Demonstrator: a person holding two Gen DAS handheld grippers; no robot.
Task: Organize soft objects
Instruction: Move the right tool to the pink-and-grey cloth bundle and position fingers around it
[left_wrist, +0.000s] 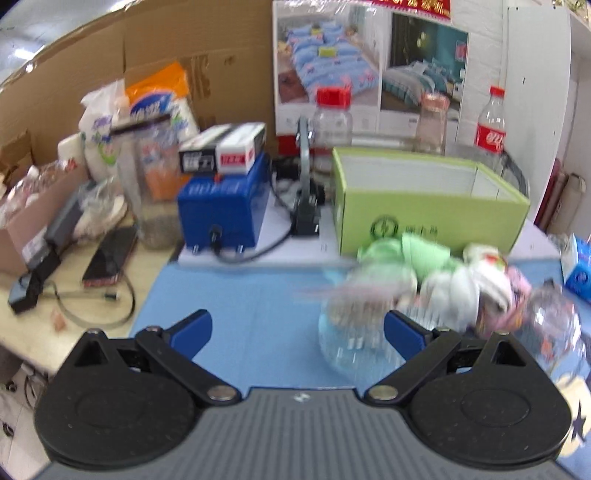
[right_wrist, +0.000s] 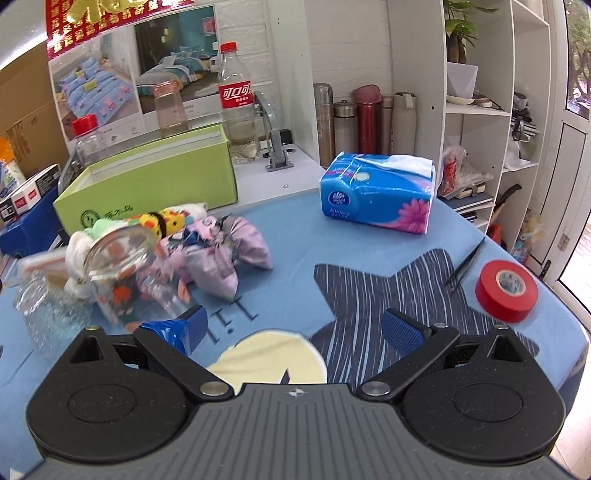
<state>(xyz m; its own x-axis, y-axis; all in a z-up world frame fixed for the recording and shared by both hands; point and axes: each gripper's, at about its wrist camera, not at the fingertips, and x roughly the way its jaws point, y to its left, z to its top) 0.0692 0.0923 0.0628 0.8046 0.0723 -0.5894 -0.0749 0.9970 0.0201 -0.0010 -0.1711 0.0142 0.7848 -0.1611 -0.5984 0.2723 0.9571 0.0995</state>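
Observation:
A pile of soft objects lies on the blue cloth in front of an open green box: pink patterned bundles, white socks, a green piece, a yellow plush. The pile also shows in the left wrist view, blurred, before the green box. My left gripper is open and empty above the cloth, left of the pile. A clear glass jar lies by its right finger. My right gripper is open and empty, right of the pile. Clear jars lie on their sides against the pile.
A blue tissue pack, red tape roll and tweezers lie on the right of the cloth. A cola bottle and jars stand behind the box. A blue machine, boxes and bags crowd the left. Shelves stand at the right.

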